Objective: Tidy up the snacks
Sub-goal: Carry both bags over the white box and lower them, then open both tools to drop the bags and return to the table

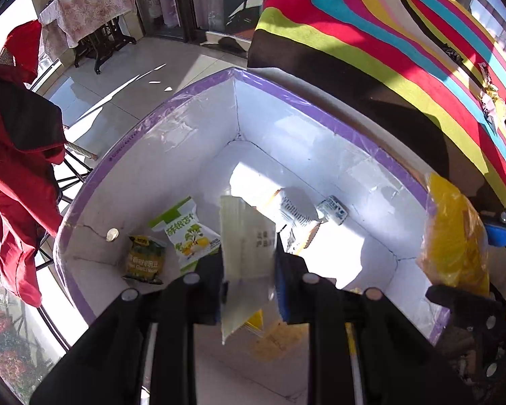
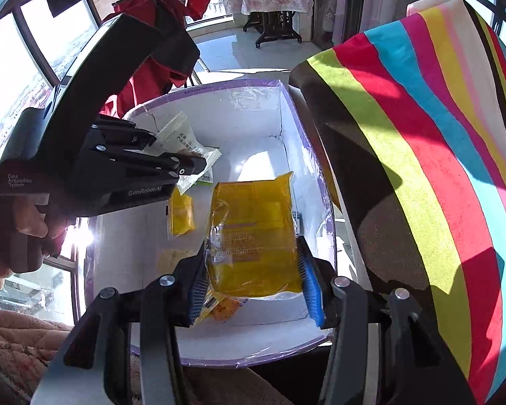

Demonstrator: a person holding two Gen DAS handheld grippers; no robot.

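Observation:
My left gripper (image 1: 249,263) is shut on a pale white snack packet (image 1: 244,246) and holds it over the open white box with a purple rim (image 1: 320,104). The left gripper also shows in the right wrist view (image 2: 185,155), above the box (image 2: 286,87). My right gripper (image 2: 253,283) is shut on a large yellow snack bag (image 2: 253,233) and holds it above the box's right side; the bag shows in the left wrist view too (image 1: 455,236). In the box lie a green-and-white packet (image 1: 189,233), a dark green pea packet (image 1: 145,260) and several white wrapped snacks (image 1: 297,216).
A striped cloth-covered surface (image 2: 421,135) rises right of the box. A chair draped with red clothing (image 1: 13,175) stands left of it. A small yellow packet (image 2: 182,216) lies on the box floor. A covered table (image 1: 84,10) stands far back on the tiled floor.

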